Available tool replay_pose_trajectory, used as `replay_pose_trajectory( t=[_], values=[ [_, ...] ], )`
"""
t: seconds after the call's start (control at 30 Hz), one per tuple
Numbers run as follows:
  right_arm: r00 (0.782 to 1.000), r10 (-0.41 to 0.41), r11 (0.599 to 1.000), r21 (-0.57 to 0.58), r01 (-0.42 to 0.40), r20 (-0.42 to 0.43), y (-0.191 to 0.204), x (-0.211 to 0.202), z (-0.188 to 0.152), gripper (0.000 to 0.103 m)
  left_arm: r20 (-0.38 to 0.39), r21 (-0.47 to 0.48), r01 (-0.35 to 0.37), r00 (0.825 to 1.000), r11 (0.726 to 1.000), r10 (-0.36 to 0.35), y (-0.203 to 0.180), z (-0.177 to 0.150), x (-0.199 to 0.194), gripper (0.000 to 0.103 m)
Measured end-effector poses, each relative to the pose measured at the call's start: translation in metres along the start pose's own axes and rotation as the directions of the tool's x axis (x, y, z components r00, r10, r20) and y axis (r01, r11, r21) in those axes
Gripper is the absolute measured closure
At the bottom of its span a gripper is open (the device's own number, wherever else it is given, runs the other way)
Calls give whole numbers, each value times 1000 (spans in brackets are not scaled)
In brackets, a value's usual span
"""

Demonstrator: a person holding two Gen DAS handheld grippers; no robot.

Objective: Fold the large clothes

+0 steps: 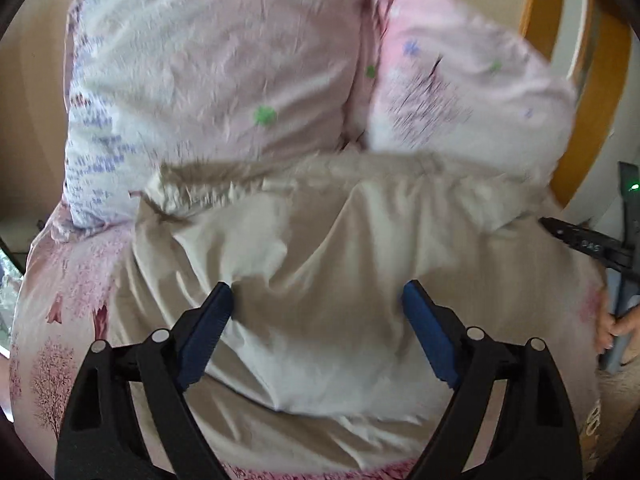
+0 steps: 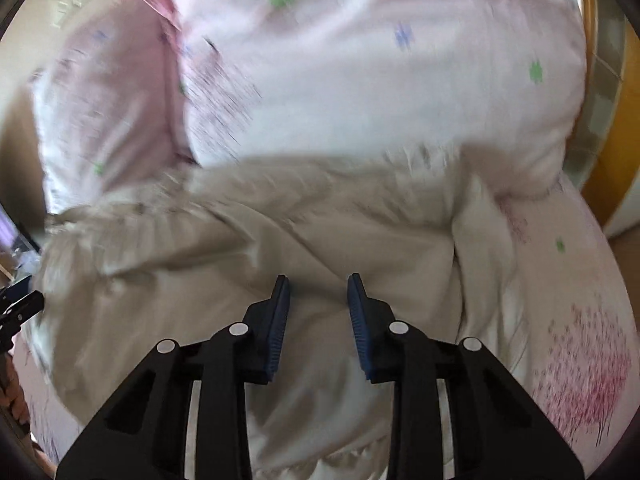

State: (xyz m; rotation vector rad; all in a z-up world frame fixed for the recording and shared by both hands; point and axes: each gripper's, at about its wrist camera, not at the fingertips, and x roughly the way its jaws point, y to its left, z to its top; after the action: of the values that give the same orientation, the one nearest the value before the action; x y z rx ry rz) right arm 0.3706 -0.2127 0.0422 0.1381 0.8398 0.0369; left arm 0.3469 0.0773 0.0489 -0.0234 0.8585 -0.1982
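A large beige garment lies crumpled on the bed, its gathered top edge against the pillows. My left gripper hovers over its middle, jaws wide open, nothing between the blue pads. In the right wrist view the same beige garment fills the centre. My right gripper is above it with a narrow gap between its pads and no cloth pinched in them. The right gripper's black tip shows at the right edge of the left wrist view.
Two pink flowered pillows stand behind the garment. The bed sheet has pink tree prints. A wooden headboard curves at the far right. A person's hand is at the right edge.
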Motion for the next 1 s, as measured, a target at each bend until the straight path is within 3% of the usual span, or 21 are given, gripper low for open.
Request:
replay_pose_trajectory(
  t=[0.1, 0.23, 0.5, 0.6, 0.7, 0.8, 0.87, 0.93, 1.0],
  values=[
    [996, -32, 999, 33, 35, -80, -4, 25, -11, 71, -73, -32, -8, 997, 999, 6, 5, 0, 25, 17],
    [990, -100, 995, 21, 102, -97, 4, 38, -16, 71, -105, -35, -45, 994, 998, 41, 4, 8, 41, 17],
    [990, -75, 997, 18, 78, -121, -4, 39, -8, 70, -158, -46, -87, 984, 995, 78, -3, 10, 58, 15],
    [998, 58, 998, 24, -57, -35, 1, 5, 1, 70, -148, -83, -7, 989, 997, -5, -4, 10, 36, 18],
    [989, 148, 989, -8, -148, -1, 17, -12, 13, 70, -82, -99, 65, 994, 993, -74, -11, 22, 18, 15],
    [982, 180, 983, -34, -182, -58, 39, 3, 29, 70, -93, -112, 43, 994, 993, -53, -12, 36, 31, 15],
    [985, 114, 993, -23, -118, -129, 45, 26, 36, 70, -135, -133, 0, 991, 991, -18, -7, 45, 51, 15],
    [972, 61, 998, -1, -63, -225, 45, 61, 38, 71, -181, -166, -10, 983, 986, -20, -5, 50, 70, 13],
    [964, 60, 998, 43, -51, -261, 41, 81, 42, 71, -188, -167, -30, 982, 986, -2, -5, 53, 75, 11]
  ],
)
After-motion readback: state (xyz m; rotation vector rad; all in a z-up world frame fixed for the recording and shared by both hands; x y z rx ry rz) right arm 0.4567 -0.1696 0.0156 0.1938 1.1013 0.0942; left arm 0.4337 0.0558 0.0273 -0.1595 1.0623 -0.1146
